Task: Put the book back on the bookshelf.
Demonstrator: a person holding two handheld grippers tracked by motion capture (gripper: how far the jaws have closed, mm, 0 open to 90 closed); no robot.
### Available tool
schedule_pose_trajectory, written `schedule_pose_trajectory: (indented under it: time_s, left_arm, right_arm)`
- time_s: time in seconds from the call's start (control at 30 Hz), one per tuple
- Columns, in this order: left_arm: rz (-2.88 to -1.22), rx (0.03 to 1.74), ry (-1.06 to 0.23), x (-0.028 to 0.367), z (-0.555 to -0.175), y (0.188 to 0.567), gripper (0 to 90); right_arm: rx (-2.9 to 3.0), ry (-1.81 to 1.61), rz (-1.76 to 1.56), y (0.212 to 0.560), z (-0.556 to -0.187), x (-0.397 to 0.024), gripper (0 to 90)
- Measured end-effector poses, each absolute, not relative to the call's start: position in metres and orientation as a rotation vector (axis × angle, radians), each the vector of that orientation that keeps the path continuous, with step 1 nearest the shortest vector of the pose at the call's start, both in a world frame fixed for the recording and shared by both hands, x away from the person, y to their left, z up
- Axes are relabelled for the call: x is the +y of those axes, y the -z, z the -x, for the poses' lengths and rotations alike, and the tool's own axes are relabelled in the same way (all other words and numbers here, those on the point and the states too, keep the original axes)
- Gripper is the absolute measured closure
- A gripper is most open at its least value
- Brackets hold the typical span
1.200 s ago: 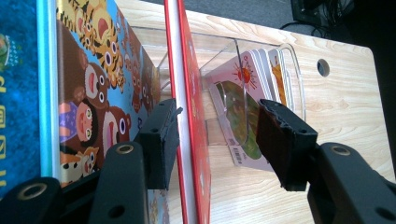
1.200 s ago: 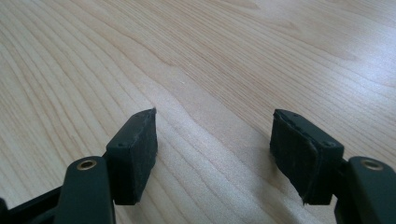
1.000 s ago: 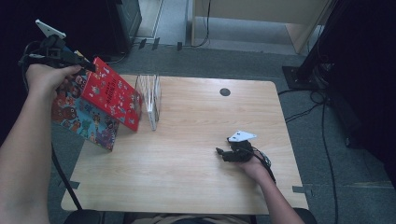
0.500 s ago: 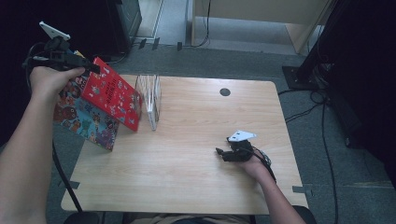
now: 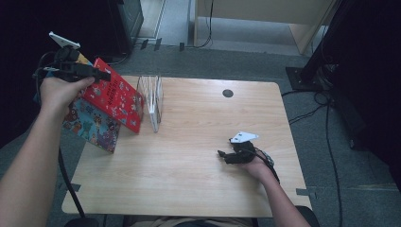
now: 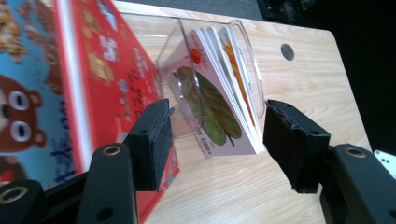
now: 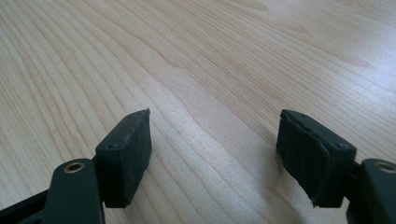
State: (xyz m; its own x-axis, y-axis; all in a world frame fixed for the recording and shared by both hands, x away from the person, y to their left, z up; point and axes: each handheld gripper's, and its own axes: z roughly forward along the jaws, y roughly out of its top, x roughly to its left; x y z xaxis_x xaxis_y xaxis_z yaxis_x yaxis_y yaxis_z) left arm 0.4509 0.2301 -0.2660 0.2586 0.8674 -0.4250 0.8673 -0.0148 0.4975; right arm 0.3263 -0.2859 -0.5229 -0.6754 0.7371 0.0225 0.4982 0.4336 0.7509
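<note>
At the table's left edge a red picture book [image 5: 116, 97] leans against a clear plastic rack [image 5: 152, 94], with a blue picture book [image 5: 92, 125] leaning behind it. My left gripper [image 5: 101, 74] hovers over the red book's top corner. It is open, its jaws have just been opening, and nothing is between them. In the left gripper view my gripper [image 6: 217, 135] frames the rack [image 6: 243, 42] and the board book [image 6: 219, 98] inside it, with the red book [image 6: 107, 70] beside the left finger [image 6: 152, 140]. My right gripper [image 5: 227, 155] rests on the table, open after just widening, with nothing between its fingers [image 7: 126, 154].
The wooden table [image 5: 198, 179] has a round cable hole [image 5: 228, 93] near its far edge. Cables [image 5: 326, 118] run over the floor to the right, and dark furniture stands behind the left side.
My left hand has shifted a little to the right and down, closer over the red book. The books, the rack and the right hand have stayed put.
</note>
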Motion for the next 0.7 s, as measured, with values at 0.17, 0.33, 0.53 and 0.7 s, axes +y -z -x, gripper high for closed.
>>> schedule_pose_trajectory:
  time_s: [0.17,0.33,0.53,0.7]
  left_arm:
    - [-1.864,1.537,0.000,0.219,-0.441,0.273,41.7]
    - [-1.900,1.491,-0.018,0.208,-0.432,0.279,41.2]
    - [-1.910,1.444,-0.009,0.196,-0.419,0.288,40.7]
    - [-1.912,1.410,0.005,0.186,-0.410,0.297,40.4]
  right_arm:
    - [2.383,-1.092,-1.063,0.523,-0.326,-0.286,26.6]
    - [2.382,-1.092,-1.063,0.523,-0.326,-0.286,26.6]
    - [2.382,-1.092,-1.061,0.523,-0.326,-0.286,26.6]
    - [2.382,-1.092,-1.062,0.523,-0.326,-0.286,26.6]
